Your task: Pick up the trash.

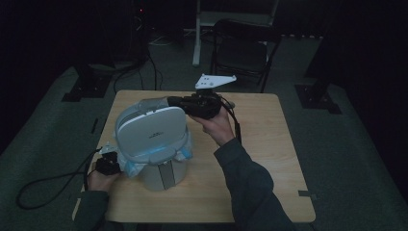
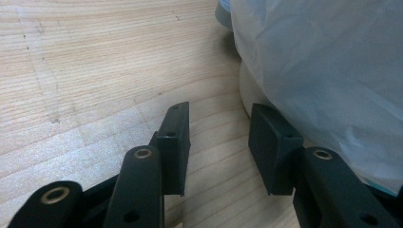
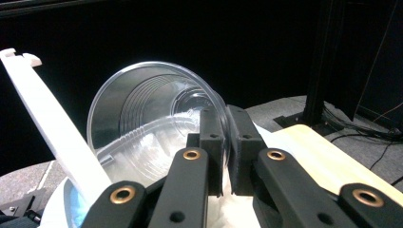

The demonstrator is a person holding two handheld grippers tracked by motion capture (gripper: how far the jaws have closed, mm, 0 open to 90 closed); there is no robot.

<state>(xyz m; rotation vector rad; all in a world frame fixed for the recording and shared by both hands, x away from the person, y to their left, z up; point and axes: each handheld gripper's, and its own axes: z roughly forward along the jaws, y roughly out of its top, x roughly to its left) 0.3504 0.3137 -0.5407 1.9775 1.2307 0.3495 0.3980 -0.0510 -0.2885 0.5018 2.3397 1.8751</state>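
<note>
Nearest, at the desk's [image 1: 269,159] front left corner: left claw [image 1: 107,165] low beside the foot of the white lidded trash bin [image 1: 161,175], jaws spread with bare wood between them in the left gripper view, pinching nothing; pale bin liner [image 2: 328,61] bulging just beside the right-hand jaw, seemingly brushing it, contact hard to confirm.

Mid-desk: bin standing upright, lid [image 1: 151,130] flipped up and tilted, bluish liner folded over the rim.

Farther back: right claw [image 3: 225,142] raised over the bin's far side, jaws pressed nearly together on the rim wall of a clear plastic cup [image 3: 152,123], one jaw inside the mouth, the other outside. Cup lying tipped on its side, long axis running away from the claw toward the raised lid edge [image 3: 47,123], mouth facing back at the camera, base pointing off. White liner visible directly beneath the jaws, so the bin opening likely sits straight below the cup.

Judged as the drop step: right hand [image 1: 216,126] plainly the nearer one to the opening; a release over the liner probably enough, provided the cup clears the upright lid
</note>
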